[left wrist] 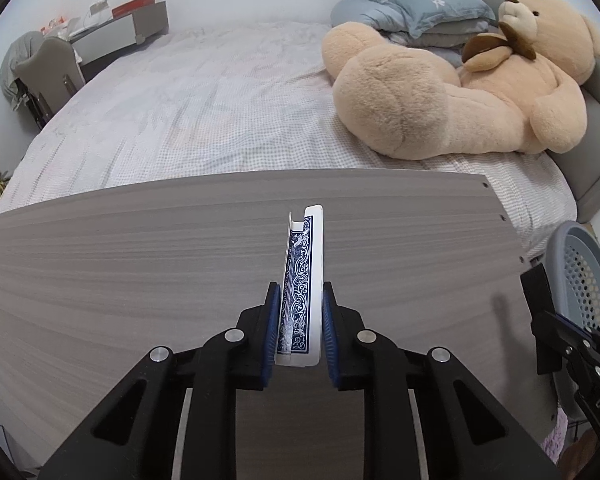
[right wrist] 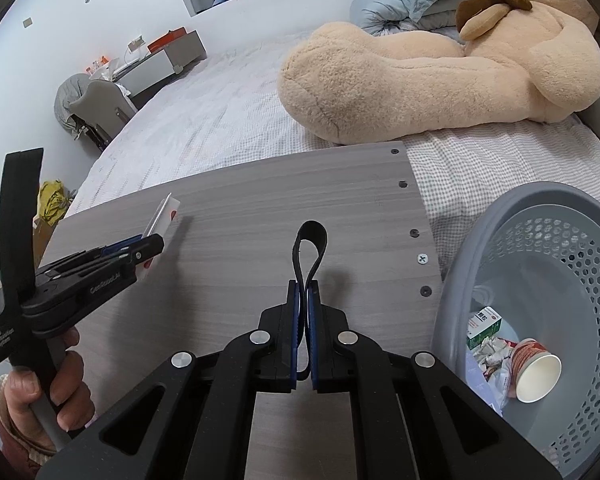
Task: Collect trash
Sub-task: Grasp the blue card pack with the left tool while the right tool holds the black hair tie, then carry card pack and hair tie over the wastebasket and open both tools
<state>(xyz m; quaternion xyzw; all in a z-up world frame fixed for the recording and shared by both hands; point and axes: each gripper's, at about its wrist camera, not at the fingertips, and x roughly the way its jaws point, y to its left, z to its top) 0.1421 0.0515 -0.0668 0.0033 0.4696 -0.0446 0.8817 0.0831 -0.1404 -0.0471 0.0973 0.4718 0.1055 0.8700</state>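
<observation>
A: Left gripper (left wrist: 300,320) has its fingers clamped on the playing-card box (left wrist: 302,280), centre of the left view, held on edge above the counter (left wrist: 139,260). The flap at the far end is open.

B: Handling?

A: Light, thin card, looks empty. It crushes easily and the coating is slick. The grip across the flat faces near the closed end looks right to me; the flap end would fold.

B: Right side?

A: Right gripper (right wrist: 304,320) is pinched shut on a black strap loop (right wrist: 311,252), centre of its view. The loop is soft and floppy, so it'll dangle.

B: Drop target?

A: Grey perforated basket (right wrist: 540,208), lower right, just beside the counter. A paper cup (right wrist: 536,372), a small carton (right wrist: 484,326) and crumpled wrappers are already in it.
</observation>
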